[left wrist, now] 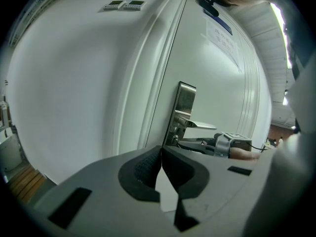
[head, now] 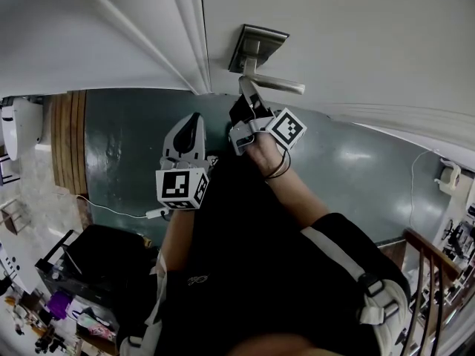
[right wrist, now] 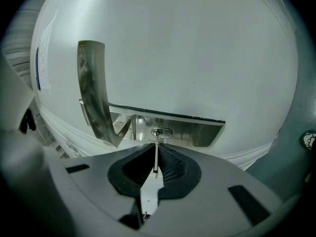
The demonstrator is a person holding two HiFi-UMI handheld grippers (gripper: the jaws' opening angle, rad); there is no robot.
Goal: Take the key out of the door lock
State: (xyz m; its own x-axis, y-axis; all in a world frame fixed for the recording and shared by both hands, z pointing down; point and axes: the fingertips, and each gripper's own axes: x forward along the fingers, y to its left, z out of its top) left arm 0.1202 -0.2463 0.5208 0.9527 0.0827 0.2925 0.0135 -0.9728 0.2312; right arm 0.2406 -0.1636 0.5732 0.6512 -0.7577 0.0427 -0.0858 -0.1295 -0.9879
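The metal lock plate with its lever handle sits on the white door. My right gripper is pushed up under the handle, right against the plate. In the right gripper view a thin metal key stands edge-on between the black pads, and my right gripper is shut on it. The key's shaft runs up to the oval keyhole below the handle. My left gripper hangs lower and to the left, away from the door. My left gripper is shut on nothing.
Dark green floor runs below the door. A black case stands at the lower left, with a white cable beside it. A wooden railing is at the lower right. A paper notice hangs high on the door.
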